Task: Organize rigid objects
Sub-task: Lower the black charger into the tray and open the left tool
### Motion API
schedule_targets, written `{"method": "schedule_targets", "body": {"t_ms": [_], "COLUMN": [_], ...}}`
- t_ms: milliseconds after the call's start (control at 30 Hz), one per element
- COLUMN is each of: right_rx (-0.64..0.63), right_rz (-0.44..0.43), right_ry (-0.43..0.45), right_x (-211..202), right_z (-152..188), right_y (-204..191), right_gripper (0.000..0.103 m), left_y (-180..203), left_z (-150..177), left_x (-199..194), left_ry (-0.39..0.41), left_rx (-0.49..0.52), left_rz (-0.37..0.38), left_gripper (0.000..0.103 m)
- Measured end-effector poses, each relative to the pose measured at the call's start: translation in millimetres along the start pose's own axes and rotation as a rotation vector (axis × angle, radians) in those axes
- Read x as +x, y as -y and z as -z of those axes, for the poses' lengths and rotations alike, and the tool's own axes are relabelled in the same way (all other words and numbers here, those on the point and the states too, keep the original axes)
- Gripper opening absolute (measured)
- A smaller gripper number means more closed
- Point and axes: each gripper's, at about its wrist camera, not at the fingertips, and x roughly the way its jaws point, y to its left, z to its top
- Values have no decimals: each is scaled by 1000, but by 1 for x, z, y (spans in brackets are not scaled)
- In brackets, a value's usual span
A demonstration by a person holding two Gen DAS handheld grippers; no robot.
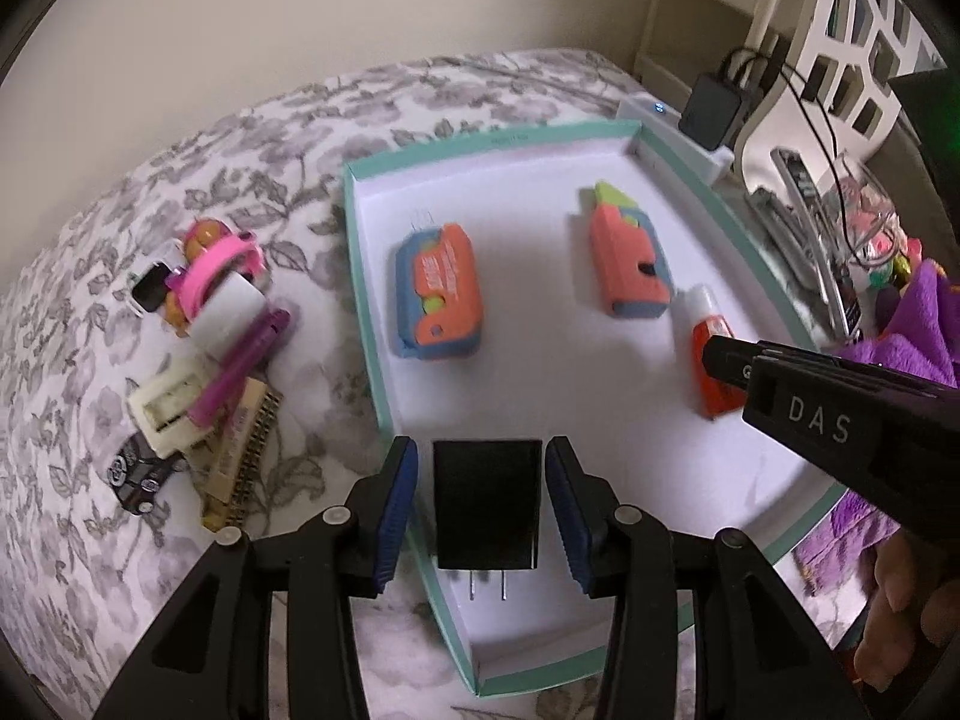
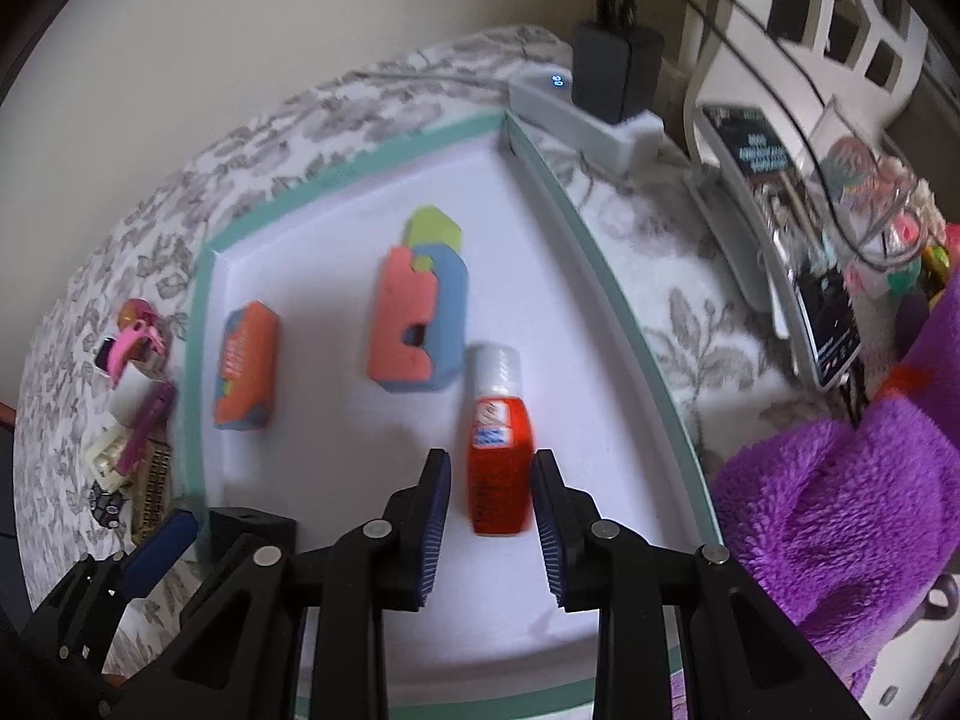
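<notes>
Closest to you, the left gripper [image 1: 483,507] shows two black plastic arms ending in ribbed blue pads. Between them sits a black wall charger [image 1: 485,504], a smooth rectangular block with two metal prongs pointing toward you. A narrow gap shows on each side, so the pads stand apart from it and are not pressing. The charger lies inside a shallow white tray [image 1: 384,387] with a teal cardboard rim, at its near left wall.

Your right gripper [image 2: 492,513] straddles a small orange bottle [image 2: 500,468] with a white cap, lying flat near the tray's right wall. Its pads sit just beside the bottle; slivers of white show on both sides, so it is spread and not pinching.

Further in the tray lie two chunky foam-like toys: an orange and blue block [image 1: 439,291] on the left, and an orange block with a green tip [image 1: 627,255] toward the middle.

The tray rests on a bedspread [image 1: 240,138] printed with grey flowers. Left of the tray is a loose pile [image 1: 204,348] with a pink band, a purple pen, and a cream buckle. A fuzzy purple blanket [image 2: 840,510] bunches at the right.
</notes>
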Motion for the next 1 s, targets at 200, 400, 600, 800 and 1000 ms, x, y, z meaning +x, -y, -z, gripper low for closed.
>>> {"method": "schedule_targets", "body": {"t_ms": [200,400,600,800,1000], "right_rx": [-40,-63,-103,-125,-139], "right_rz": [-13,-36,-79,-113,-142], "right_ry": [69,93,101,105,103], "right_x": [-18,-21,-22,-22,-21], "right_z": [-2,-1,3,5,5], "right_y": [-11,-21,-38,-51,-63], "right_gripper": [43,60,67,71,74], "left_y": [-16,-45,-83,-120,-158], "left_z": [-6,-10,-6,2,12], "left_x": [-19,-37,-52,-62,-69], "left_ry": [58,100,127,136,138], "left_rx": [-51,-143,-258,-364,-461], "left_rz": [-8,-35,-79,-96,-147], "left_gripper": [71,71,71,71,74]}}
